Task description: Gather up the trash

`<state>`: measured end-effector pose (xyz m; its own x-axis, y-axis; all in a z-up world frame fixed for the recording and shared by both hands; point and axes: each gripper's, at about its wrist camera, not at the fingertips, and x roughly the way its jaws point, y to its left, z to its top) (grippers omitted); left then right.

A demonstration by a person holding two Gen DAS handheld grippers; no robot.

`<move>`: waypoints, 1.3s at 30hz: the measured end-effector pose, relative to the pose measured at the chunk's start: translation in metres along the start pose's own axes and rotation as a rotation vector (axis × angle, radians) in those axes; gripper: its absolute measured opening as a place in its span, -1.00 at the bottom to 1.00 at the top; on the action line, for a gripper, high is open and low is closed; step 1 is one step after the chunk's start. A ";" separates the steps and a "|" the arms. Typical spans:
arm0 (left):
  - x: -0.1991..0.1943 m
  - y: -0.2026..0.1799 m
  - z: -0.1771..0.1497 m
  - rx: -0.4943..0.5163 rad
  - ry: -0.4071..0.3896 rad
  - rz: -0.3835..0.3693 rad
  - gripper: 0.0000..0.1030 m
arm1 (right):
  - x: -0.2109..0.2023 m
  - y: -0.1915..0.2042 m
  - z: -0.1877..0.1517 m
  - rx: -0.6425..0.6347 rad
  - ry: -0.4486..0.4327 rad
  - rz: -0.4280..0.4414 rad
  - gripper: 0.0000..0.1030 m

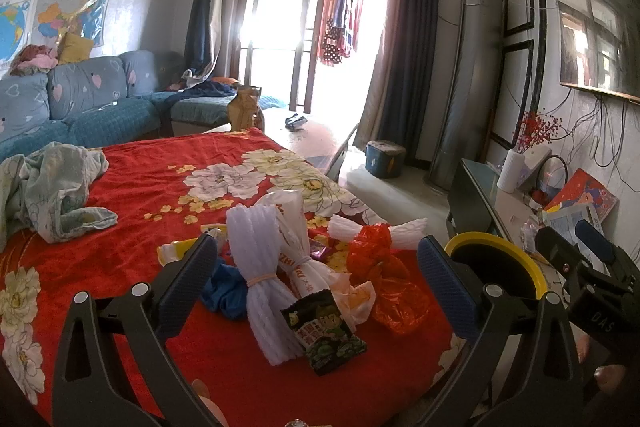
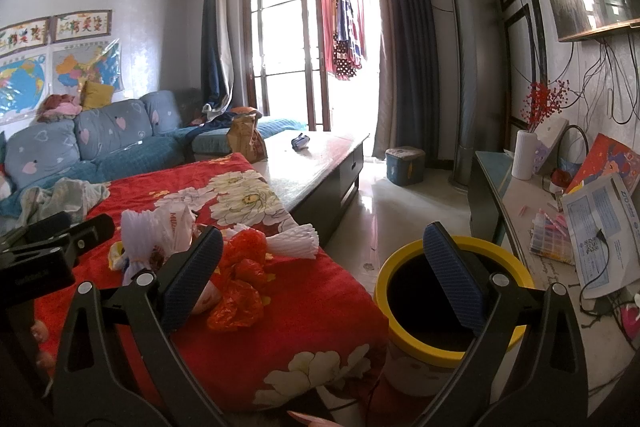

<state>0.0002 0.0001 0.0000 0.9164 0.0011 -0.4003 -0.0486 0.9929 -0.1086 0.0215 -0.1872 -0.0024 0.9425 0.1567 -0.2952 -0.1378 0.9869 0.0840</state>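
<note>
- Red floral cloth (image 1: 168, 307) covers the surface where the trash lies heaped; the pile sits directly ahead of the left gripper (image 1: 320, 279), framed between its spread fingers, so I judge the left hand the nearer one for the first pick.
- Nearest the left gripper's fingers lies a dark snack wrapper (image 1: 324, 333), flat and crinkled; behind it a white foam net bundle (image 1: 262, 287), tied at its waist with a band, its long axis running away from the gripper and leaning slightly left.
- Beside these: a crumpled blue bag (image 1: 224, 291) to the left, a knotted white plastic bag (image 1: 304, 259) in the middle, an orange-red plastic bag (image 1: 384, 279) to the right, a second foam net (image 1: 376, 229) behind.
- Left gripper: jaws wide apart, holding nothing.
- Right gripper (image 2: 320, 275): jaws likewise wide and empty; the orange-red bag lies just past its left finger.
- Yellow-rimmed bin (image 2: 452, 343) stands on the floor just off the cloth's right edge, open-mouthed, below the right gripper; anything lifted must travel rightward to reach it.
</note>
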 end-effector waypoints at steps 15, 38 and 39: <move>0.000 0.000 0.000 0.000 -0.001 0.000 0.88 | 0.001 0.000 0.000 0.001 0.000 0.000 0.79; 0.002 0.000 0.000 0.006 0.005 -0.045 0.88 | 0.001 -0.001 -0.003 0.003 0.020 0.004 0.79; 0.002 0.002 0.001 0.006 0.003 -0.047 0.88 | 0.002 -0.003 -0.007 0.002 0.023 0.008 0.79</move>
<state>0.0026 0.0018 -0.0006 0.9163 -0.0459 -0.3979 -0.0033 0.9925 -0.1222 0.0214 -0.1895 -0.0100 0.9340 0.1653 -0.3167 -0.1445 0.9856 0.0882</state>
